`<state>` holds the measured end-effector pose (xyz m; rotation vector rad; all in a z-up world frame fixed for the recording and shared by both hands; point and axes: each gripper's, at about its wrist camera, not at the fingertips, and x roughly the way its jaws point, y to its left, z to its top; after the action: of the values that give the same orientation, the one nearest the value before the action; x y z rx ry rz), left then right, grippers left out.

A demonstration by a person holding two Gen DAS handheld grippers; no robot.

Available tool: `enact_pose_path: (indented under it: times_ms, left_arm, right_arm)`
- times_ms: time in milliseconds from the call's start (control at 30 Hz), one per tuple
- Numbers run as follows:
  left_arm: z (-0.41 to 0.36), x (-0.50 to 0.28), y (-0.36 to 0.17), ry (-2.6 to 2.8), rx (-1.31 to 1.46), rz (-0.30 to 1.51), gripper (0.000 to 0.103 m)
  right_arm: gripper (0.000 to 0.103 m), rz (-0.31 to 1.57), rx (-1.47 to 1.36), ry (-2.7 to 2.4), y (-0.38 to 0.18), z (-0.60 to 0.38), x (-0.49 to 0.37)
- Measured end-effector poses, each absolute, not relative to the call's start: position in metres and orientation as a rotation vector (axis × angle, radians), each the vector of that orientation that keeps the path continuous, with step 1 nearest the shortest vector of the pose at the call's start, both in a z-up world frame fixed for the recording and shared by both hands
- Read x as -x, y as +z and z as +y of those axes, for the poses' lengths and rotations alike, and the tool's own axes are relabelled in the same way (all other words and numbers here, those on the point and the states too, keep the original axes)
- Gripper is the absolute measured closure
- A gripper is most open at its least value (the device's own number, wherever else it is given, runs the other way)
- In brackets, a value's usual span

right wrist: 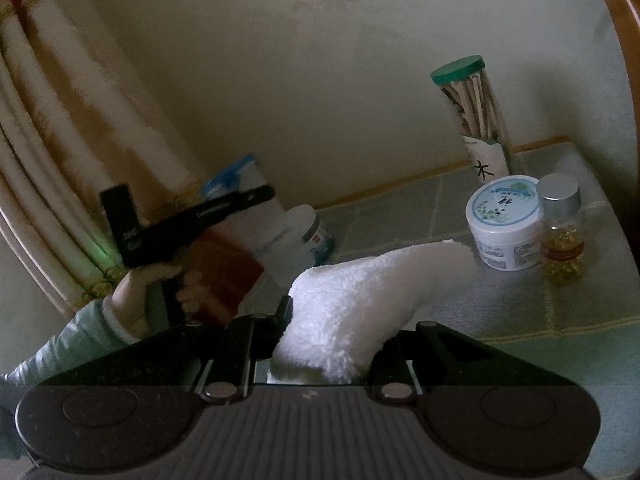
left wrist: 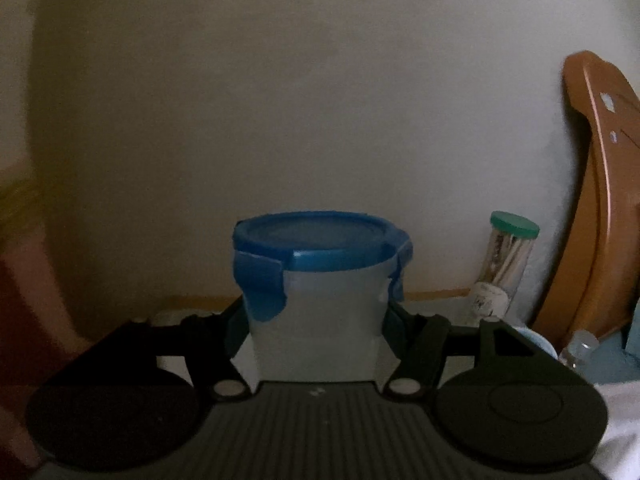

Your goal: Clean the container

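Item: blue-lidded plastic container [left wrist: 316, 304], centre frame, clamped upright by left gripper [left wrist: 316, 340]. Right gripper [right wrist: 326, 344] clenched a white towel [right wrist: 360, 300]. Advice: wipe gently, container held steady.

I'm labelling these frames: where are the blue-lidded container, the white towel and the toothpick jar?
Blue-lidded container [left wrist: 316, 320], left wrist view, translucent side wall.
White towel [right wrist: 352, 304], right wrist view, fluffy middle.
Toothpick jar [right wrist: 476, 108], right wrist view, clear body.

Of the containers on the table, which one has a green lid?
The tall clear toothpick tube by the wall. Its lid is green, while the round cream jar has a white patterned lid and the small bottle has a silver cap.
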<state>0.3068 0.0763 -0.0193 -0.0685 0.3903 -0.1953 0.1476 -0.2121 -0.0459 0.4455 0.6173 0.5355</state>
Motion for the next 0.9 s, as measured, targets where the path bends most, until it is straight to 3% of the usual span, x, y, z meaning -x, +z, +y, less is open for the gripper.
enact_pose_path:
  times_ms: [433, 900]
  left_arm:
    - [0.059, -0.386, -0.039, -0.154, 0.034, 0.424, 0.037]
    - [0.058, -0.392, -0.049, -0.122, 0.024, 0.436, 0.037]
  right_arm:
    - [0.081, 0.622, -0.455, 0.52, -0.048, -0.219, -0.155]
    - [0.081, 0.614, -0.45, 0.531, -0.044, -0.218, -0.159]
